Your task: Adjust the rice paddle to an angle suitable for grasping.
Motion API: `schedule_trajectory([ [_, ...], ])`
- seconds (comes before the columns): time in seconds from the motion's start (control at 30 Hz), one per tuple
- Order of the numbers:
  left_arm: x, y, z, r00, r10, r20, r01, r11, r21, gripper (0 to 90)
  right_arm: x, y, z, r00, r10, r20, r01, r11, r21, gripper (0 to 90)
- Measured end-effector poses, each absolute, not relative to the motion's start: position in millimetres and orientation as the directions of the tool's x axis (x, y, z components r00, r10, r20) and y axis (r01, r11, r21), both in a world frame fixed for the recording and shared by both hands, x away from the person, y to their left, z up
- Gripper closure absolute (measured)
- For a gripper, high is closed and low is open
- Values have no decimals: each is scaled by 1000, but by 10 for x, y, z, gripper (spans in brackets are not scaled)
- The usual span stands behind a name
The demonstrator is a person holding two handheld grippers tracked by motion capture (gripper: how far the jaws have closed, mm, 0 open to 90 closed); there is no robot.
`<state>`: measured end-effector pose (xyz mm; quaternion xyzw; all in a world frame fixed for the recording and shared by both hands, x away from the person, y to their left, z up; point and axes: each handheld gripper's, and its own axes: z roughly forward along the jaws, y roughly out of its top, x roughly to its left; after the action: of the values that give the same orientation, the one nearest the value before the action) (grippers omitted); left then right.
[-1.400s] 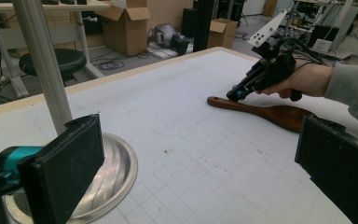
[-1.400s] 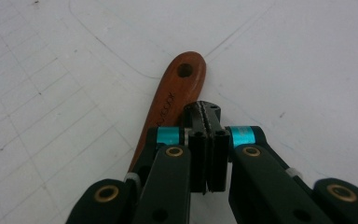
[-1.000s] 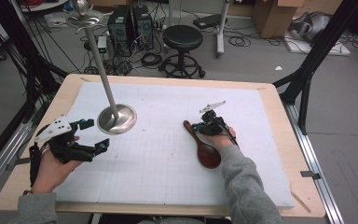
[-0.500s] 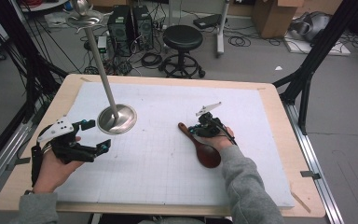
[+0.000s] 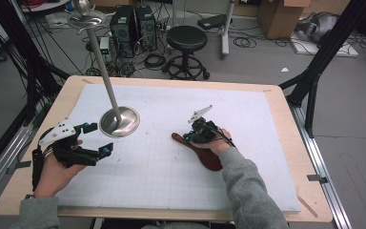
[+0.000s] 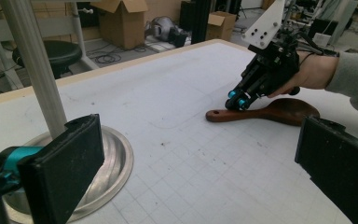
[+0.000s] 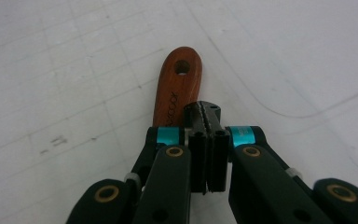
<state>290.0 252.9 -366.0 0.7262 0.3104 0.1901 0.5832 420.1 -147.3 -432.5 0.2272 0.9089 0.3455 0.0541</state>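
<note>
The right gripper (image 7: 207, 140) has its jaws pressed flat together with nothing between the pads; their tips rest on or just above the handle of a wooden spoon (image 7: 176, 93), near the end with the hanging hole. In the high view the spoon (image 5: 205, 152) lies flat on the white gridded mat (image 5: 248, 114), handle toward the middle of the table, bowl under the person's right hand (image 5: 217, 143). The left gripper (image 6: 191, 172) stands with jaws wide apart, holding nothing, beside the round base of a metal stand (image 5: 119, 121) whose pole rises toward a small dish at its top. Judged from this, the spoon is not yet grasped or lifted: the clenched jaws appear to nudge it along the mat. Any pick-up and placing remains to be done.
</note>
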Motion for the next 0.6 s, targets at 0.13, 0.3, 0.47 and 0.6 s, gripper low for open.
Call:
schedule_trajectory([
  [0.13,2902,2533,-3658,735,672,-83,227,-128,965,18,4185,-1443,-4327,-905,423,53,351,670,654,898],
  [0.3,2906,2524,-3660,731,677,-85,228,-125,965,18,4151,-1400,-4324,-915,401,53,336,680,651,898],
  [0.47,2921,2505,-3667,733,675,-78,225,-134,965,18,4084,-1310,-4323,-935,353,42,295,703,647,898],
  [0.6,2929,2496,-3674,731,678,-78,229,-136,964,18,4084,-1310,-4322,-934,354,47,298,701,648,897],
])
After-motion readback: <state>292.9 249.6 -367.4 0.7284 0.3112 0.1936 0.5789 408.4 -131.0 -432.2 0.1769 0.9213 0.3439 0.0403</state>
